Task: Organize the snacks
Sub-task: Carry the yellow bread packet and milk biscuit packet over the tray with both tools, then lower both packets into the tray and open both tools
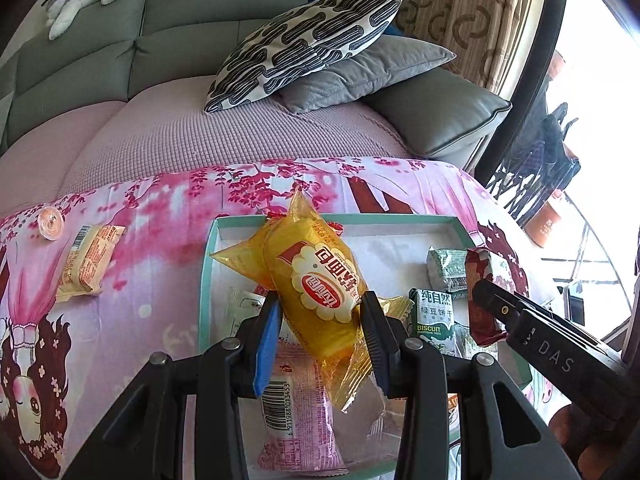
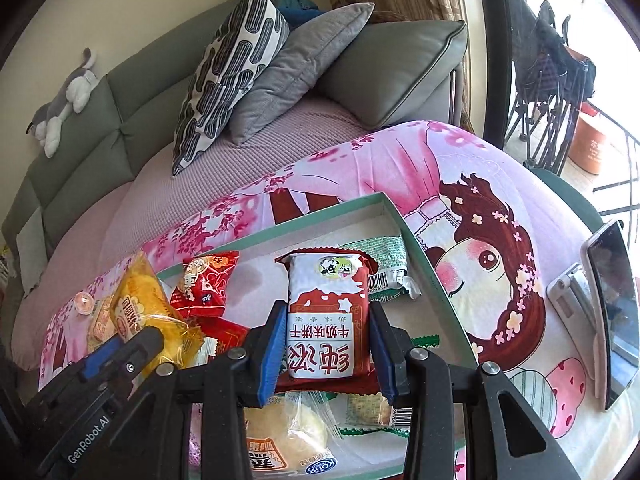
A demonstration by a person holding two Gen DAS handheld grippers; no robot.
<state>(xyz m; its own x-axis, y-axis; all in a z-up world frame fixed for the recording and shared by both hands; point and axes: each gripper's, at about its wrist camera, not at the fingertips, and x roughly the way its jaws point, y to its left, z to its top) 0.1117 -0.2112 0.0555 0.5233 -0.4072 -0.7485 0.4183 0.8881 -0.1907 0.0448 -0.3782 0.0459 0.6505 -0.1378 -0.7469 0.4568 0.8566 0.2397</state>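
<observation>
Two hand-held grippers [image 1: 320,320] [image 2: 328,340] tilt down, each clamping a snack.

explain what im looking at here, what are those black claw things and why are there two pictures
The black claws are two hand-held grippers; a person carries one in each hand, and each has a camera looking along its fingers, which gives the two pictures. In the left view, the left gripper is shut on a yellow bread pack. In the right view, the right gripper is shut on a red biscuit pack. Both are above a shallow green-rimmed box that already holds several snacks. The box sits on a pink cartoon cloth beside a sofa. A small yellow pack and a jelly cup lie outside the box, and a phone stands on the right.
</observation>
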